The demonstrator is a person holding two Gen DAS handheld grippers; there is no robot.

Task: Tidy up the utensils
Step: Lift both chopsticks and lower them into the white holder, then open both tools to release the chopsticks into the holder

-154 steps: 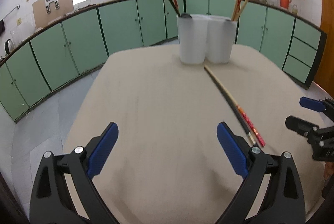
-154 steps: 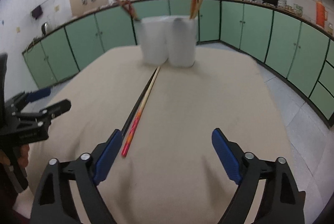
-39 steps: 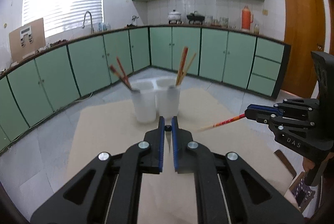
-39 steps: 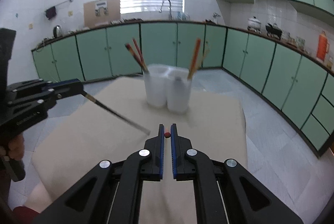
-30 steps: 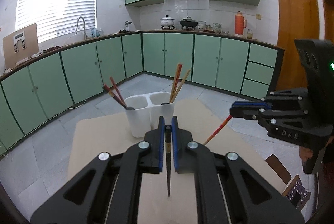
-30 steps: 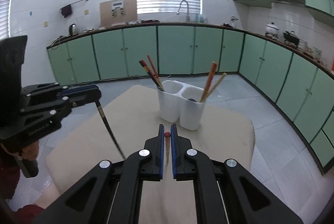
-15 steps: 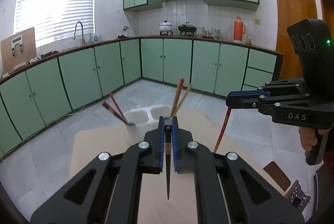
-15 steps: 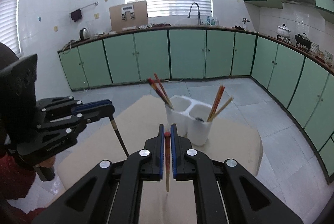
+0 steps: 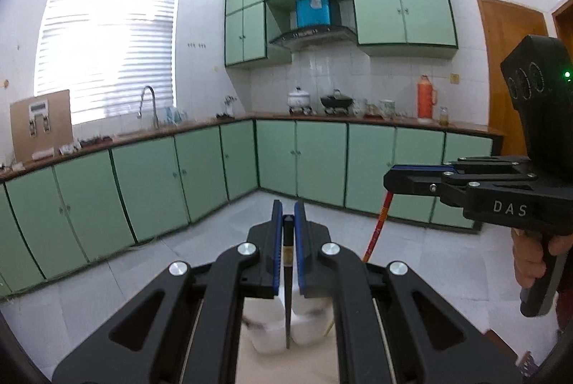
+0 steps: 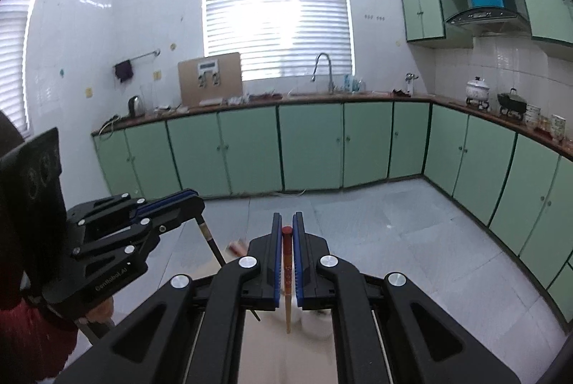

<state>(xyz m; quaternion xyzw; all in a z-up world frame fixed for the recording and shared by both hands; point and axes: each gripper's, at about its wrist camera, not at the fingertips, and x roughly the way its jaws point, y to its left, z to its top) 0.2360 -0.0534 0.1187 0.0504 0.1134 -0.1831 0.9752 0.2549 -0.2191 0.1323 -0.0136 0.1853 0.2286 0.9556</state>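
I have both grippers up high over the table (image 9: pixel 247 344), each pointing only a little below level toward the green cabinets (image 9: pixel 150 183).

My left gripper (image 9: pixel 287 219) has its blue pads pressed onto a dark chopstick (image 9: pixel 287 276). The stick's blunt top sits between the pads near their tips, and its long axis runs close to vertical, the thin end pointing down at the white holder (image 9: pixel 265 330) on the table below. In this view the tip lies over the seam between the holder's two cups; how far above the holder it hangs, I cannot tell.

My right gripper (image 10: pixel 287 233) is likewise clamped on a red chopstick (image 10: pixel 287 276). Its red cap shows between the pads, and the shaft drops nearly straight down, paling to a wooden tip that points at the holder (image 10: pixel 315 323), which is blurred here.

From the left camera I see the right gripper to the side, held by a hand (image 9: pixel 533 258), the red stick slanting down out of its closed jaws. From the right camera the left gripper (image 10: pixel 195 201) appears at the left, its dark stick angling down and inward.
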